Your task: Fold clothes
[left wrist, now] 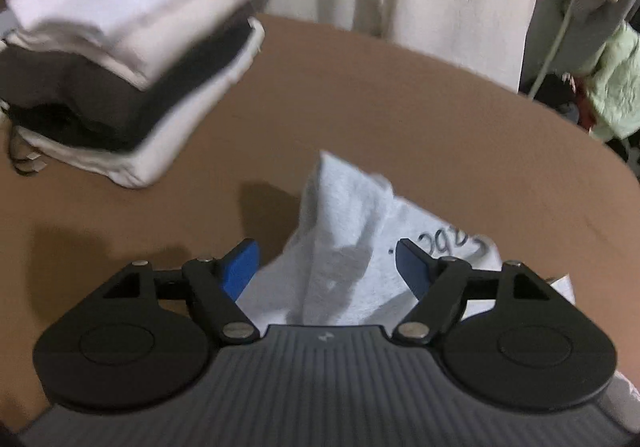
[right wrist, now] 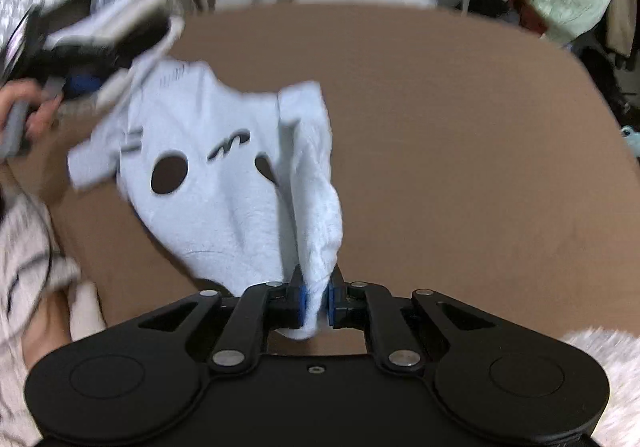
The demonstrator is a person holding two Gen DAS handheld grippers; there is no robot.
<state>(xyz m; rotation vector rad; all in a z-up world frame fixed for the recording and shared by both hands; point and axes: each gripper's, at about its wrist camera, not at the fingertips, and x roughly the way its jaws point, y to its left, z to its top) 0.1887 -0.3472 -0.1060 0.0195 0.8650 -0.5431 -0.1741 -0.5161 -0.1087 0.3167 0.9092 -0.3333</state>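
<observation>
Only the right wrist view shows the pale blue T-shirt (right wrist: pixel 224 183) spread out, hanging over the brown table (right wrist: pixel 440 127), its dark print too fragmentary to read. The right gripper (right wrist: pixel 317 303) pinches a bunched fold at lower centre. At upper left a hand (right wrist: pixel 28 115) holds the left gripper (right wrist: pixel 80 83), blurred. The left wrist view adds a stack of folded clothes (left wrist: pixel 132 59) at upper left, and its jaws stand wide, shirt fabric loose between them.

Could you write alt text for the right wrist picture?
A black two-finger tool pinches a bunched edge of a pale blue printed garment above a brown table. At far left, a hand holds a second tool.
</observation>
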